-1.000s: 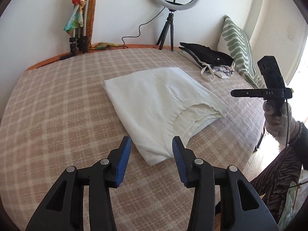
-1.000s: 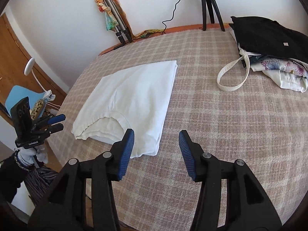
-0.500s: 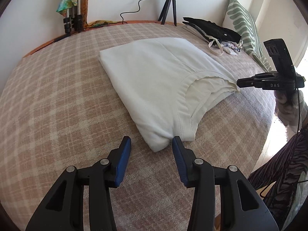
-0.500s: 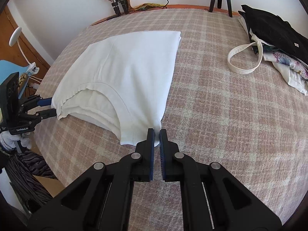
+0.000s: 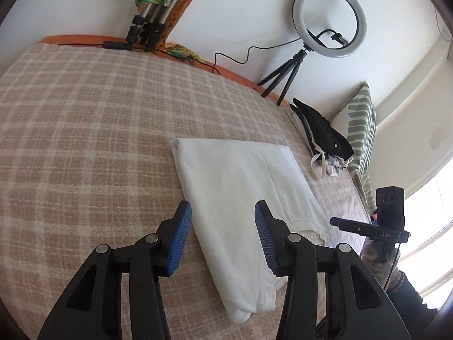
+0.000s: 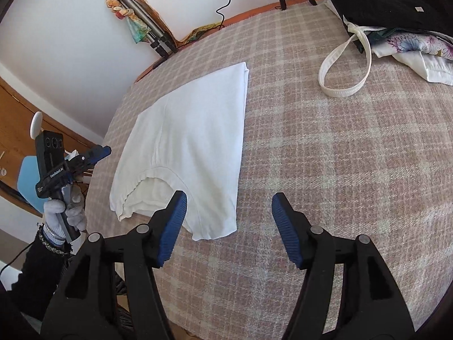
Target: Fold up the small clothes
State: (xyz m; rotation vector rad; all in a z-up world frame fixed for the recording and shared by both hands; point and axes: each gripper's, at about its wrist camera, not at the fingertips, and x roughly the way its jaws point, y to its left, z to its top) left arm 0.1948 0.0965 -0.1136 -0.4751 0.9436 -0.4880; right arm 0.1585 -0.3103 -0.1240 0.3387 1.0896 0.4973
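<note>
**Right gripper lets go of the shirt**

The right gripper, clamped on the white shirt's corner half a second ago, now hangs with jaws spread above it. The left gripper stays wide apart. The folded shirt lies flat on the checked blanket.

1 folded white garment, 2 hand-held grippers, 1 ring light, 1 pillow
</note>
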